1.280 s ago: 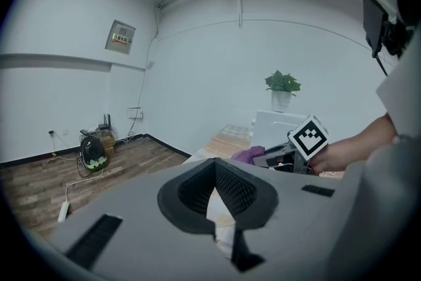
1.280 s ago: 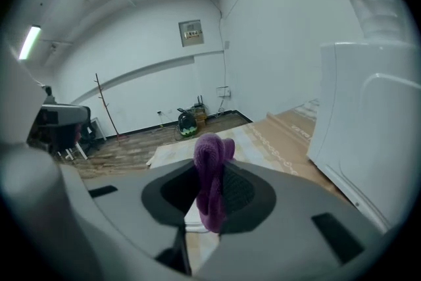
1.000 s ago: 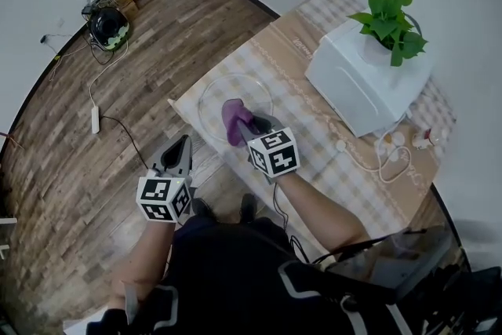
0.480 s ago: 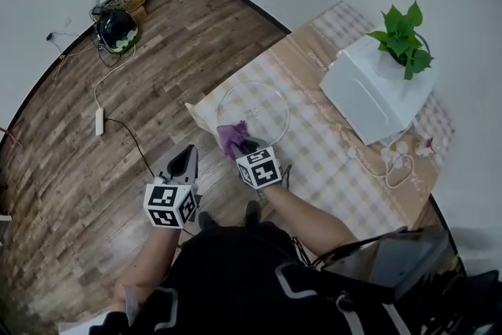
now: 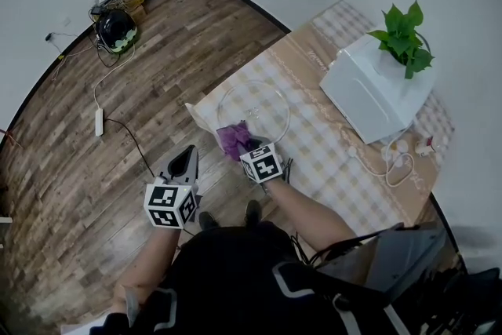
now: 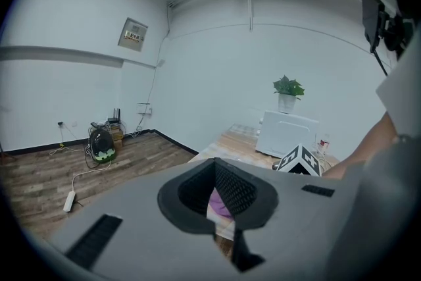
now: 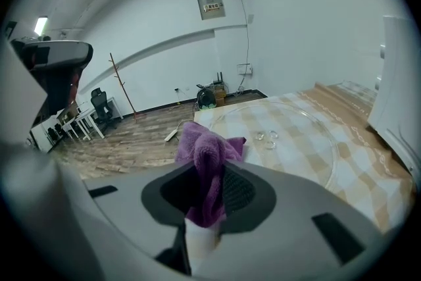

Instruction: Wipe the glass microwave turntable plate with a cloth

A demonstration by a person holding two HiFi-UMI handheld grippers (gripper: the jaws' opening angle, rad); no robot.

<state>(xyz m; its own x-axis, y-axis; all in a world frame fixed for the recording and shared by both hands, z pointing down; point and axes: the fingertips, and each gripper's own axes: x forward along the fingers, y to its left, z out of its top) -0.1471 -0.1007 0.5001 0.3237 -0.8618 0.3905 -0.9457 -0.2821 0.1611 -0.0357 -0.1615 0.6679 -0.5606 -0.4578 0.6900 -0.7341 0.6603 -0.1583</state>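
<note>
**Cloth poised at the rim of the glass plate**

A person brings a purple cloth [image 5: 232, 139] to the near edge of the glass turntable plate [image 5: 269, 96], which lies flat on the checked table [image 5: 333, 169] close to its corner. The right gripper [image 5: 243, 146] has its jaws clamped on the cloth, a bunched fold standing up between them. The left gripper [image 5: 187, 154] hangs off the table over the wooden floor [image 5: 94, 192], its jaws a narrow gap apart with nothing in them.

By the look of it, the wipe is at its start or between strokes. The cloth meets only the near rim and most of the glass lies beyond it. No view shows which parts, if any, are already clean.

The head view alone gives the layout, with the microwave [image 5: 372, 94] and the plant [image 5: 401, 37] on top of it well apart from the plate. The right gripper view alone shows the grip on the cloth and the broad sweep of bare glass ahead. Neither settles whether cloth and glass touch.
</note>
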